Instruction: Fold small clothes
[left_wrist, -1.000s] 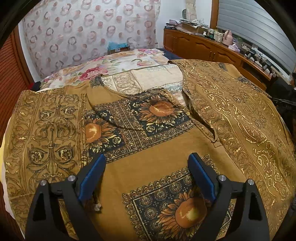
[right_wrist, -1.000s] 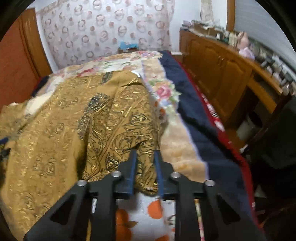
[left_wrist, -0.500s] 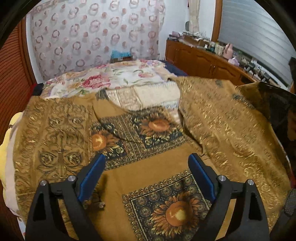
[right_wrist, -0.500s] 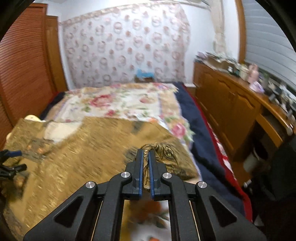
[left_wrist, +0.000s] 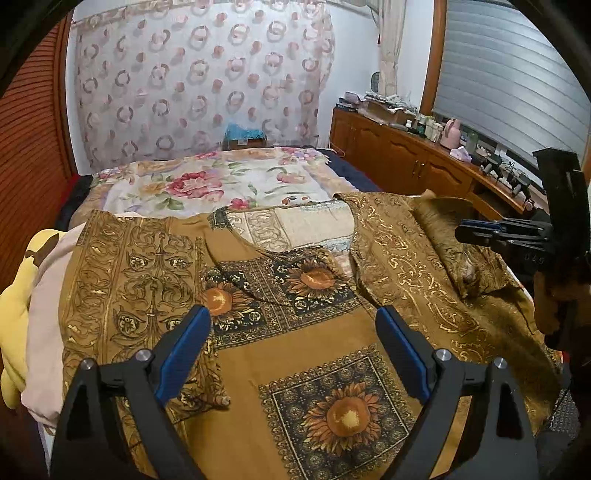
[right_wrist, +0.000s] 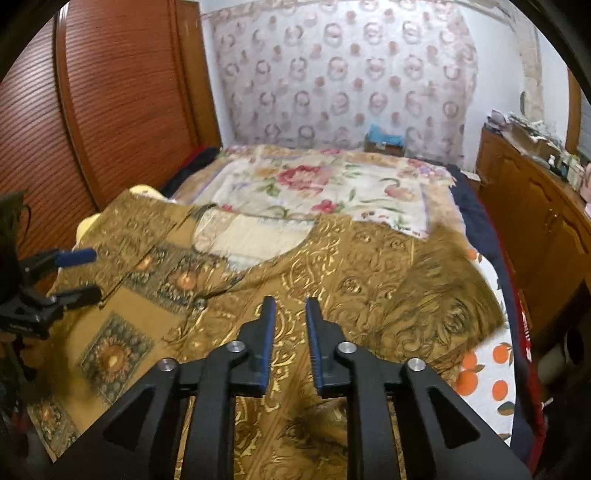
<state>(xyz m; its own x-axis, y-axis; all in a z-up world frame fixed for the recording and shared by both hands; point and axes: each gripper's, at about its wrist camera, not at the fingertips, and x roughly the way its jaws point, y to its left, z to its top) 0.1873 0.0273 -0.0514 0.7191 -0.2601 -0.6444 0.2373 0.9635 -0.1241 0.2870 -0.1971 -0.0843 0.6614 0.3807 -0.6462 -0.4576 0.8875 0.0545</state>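
A brown and gold patterned top with sunflower squares (left_wrist: 295, 354) lies spread on the bed; it also shows in the right wrist view (right_wrist: 332, 280). Its right sleeve (left_wrist: 454, 251) is folded inward over the body, seen as a blurred flap in the right wrist view (right_wrist: 439, 295). My left gripper (left_wrist: 291, 339) is wide open and empty, hovering over the lower front of the top. My right gripper (right_wrist: 289, 317) is open a little and empty above the top's right half; it also shows in the left wrist view (left_wrist: 469, 227).
A floral bedspread (left_wrist: 221, 184) covers the bed behind the top. A yellow soft thing (left_wrist: 14, 314) lies at the bed's left edge. A wooden sideboard (left_wrist: 413, 166) with clutter runs along the right. A slatted wooden wardrobe (right_wrist: 110, 110) stands on the left.
My right gripper, shut on the right sleeve edge, lifted it and carried it inward, then opened and let go. The sleeve now lies folded over. My left gripper stayed open and pulled back slightly.
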